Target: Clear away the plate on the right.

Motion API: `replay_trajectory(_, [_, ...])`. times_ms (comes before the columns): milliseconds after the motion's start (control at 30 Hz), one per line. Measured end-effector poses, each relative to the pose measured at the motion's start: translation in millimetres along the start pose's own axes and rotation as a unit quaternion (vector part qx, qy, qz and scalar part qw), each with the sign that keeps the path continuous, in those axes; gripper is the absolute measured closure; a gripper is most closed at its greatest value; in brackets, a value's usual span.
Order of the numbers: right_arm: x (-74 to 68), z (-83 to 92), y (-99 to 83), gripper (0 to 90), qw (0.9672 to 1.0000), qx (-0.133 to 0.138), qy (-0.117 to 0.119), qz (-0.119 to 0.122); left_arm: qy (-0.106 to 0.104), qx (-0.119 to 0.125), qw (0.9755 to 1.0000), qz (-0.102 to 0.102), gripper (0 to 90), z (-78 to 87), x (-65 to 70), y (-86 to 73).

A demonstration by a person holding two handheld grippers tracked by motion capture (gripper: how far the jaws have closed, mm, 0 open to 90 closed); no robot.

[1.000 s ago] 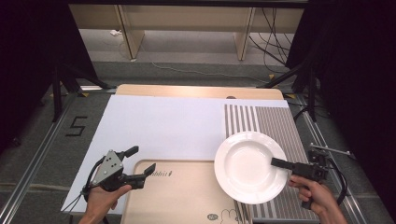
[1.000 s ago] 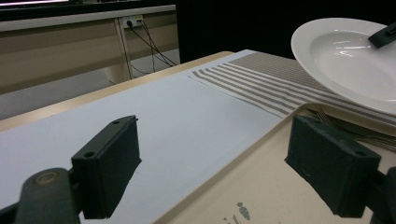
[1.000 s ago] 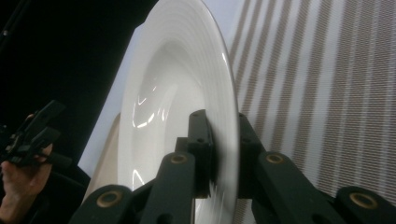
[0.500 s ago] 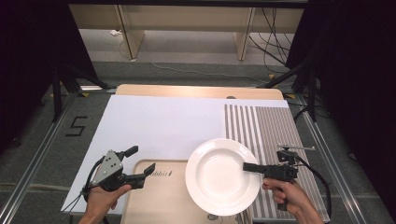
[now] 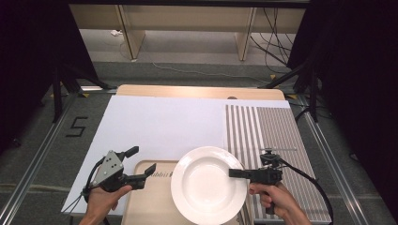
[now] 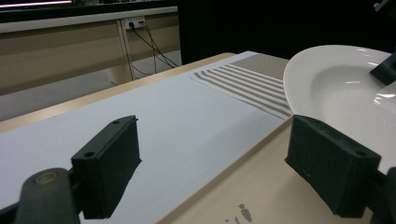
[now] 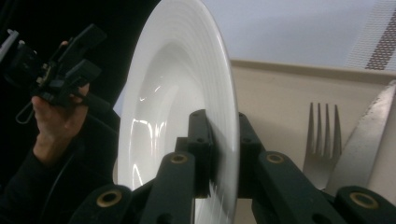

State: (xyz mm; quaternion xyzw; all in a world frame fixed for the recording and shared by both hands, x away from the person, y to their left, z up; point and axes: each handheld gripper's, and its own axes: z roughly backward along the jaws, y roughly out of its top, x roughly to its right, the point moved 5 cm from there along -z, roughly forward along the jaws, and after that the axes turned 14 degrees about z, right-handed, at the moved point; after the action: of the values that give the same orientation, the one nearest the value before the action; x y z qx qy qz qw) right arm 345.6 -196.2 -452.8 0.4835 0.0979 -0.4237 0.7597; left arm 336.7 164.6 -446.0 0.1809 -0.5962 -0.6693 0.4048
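Your right tongs [image 5: 233, 173] are clamped shut on the right rim of a white plate [image 5: 206, 185], which you hold above the near edge of the desk. In the right gripper view the rim sits pinched between the two black jaws, and a fork [image 7: 322, 140] and a knife [image 7: 369, 126] lie on the tan tray [image 7: 280, 98] just past them.

Your left tongs [image 5: 141, 161] are spread wide and hold nothing. They hover to the left of the plate, over the near left corner of the same tray [image 5: 150, 201], jaws pointing toward it.

Beyond both tongs lies a white sheet [image 5: 159, 122], and farther off to the right a striped placemat [image 5: 272, 126].

By my reading, the plate is picked up and in transit, hanging above the tray. Setting it down and releasing remain; where it belongs cannot be told.
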Motion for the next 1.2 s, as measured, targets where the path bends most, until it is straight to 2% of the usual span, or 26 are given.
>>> replay_trajectory(267, [-13.0,-23.3,-3.0,82.4,0.9994,-0.032,0.012,0.011,-0.001,0.001,1.0000,0.001,16.4,-0.2,0.0,0.0])
replay_trajectory(367, [-16.4,-30.0,-5.0,82.4,0.9989,-0.041,0.023,0.000,-0.002,0.001,1.0000,0.000,16.4,-0.2,0.2,0.1])
replay_trajectory(533, [-18.5,-37.9,-7.3,82.3,0.9982,-0.058,0.016,0.003,-0.002,0.001,1.0000,0.000,16.4,-0.3,0.5,0.0])
replay_trajectory(633, [-19.3,-42.4,-7.7,82.3,0.9980,-0.059,0.022,0.009,-0.002,0.000,1.0000,0.000,16.4,-0.5,0.3,-0.1])
replay_trajectory(700, [-21.0,-43.4,-8.2,82.3,0.9975,-0.066,0.025,0.001,-0.002,0.000,1.0000,0.001,16.5,-1.0,0.3,-0.2])
replay_trajectory(733, [-20.1,-45.2,-8.2,82.3,0.9978,-0.064,0.017,0.002,-0.002,0.000,1.0000,0.001,16.4,-1.1,0.3,-0.3])
replay_trajectory(800, [-20.3,-46.3,-8.6,82.3,0.9975,-0.065,0.028,0.000,-0.003,0.000,1.0000,0.001,16.4,-1.1,0.4,-0.3])
replay_trajectory(867, [-18.6,-48.0,-8.8,82.2,0.9978,-0.066,0.012,0.000,-0.003,0.000,1.0000,0.001,16.4,-1.0,0.4,-0.2])
replay_trajectory(933, [-18.6,-49.2,-9.2,82.2,0.9975,-0.067,0.022,-0.002,-0.002,0.000,1.0000,0.002,16.4,-1.1,0.3,-0.3])
replay_trajectory(1067, [-16.3,-52.9,-10.6,82.2,0.9973,-0.072,0.010,-0.003,-0.004,0.000,1.0000,0.001,16.4,-1.2,0.6,-0.3])
replay_trajectory(1133, [-16.0,-53.8,-11.5,82.1,0.9969,-0.076,0.019,-0.005,-0.004,0.000,1.0000,0.001,16.4,-1.2,0.6,-0.4])
replay_trajectory(1167, [-14.1,-55.1,-11.9,82.1,0.9970,-0.077,0.006,0.000,-0.004,-0.001,1.0000,0.000,16.4,-1.2,0.4,-0.4])
replay_trajectory(1200, [-13.9,-55.8,-12.3,82.0,0.9969,-0.078,0.009,-0.002,-0.003,-0.001,1.0000,0.001,16.4,-1.2,0.1,-0.4])
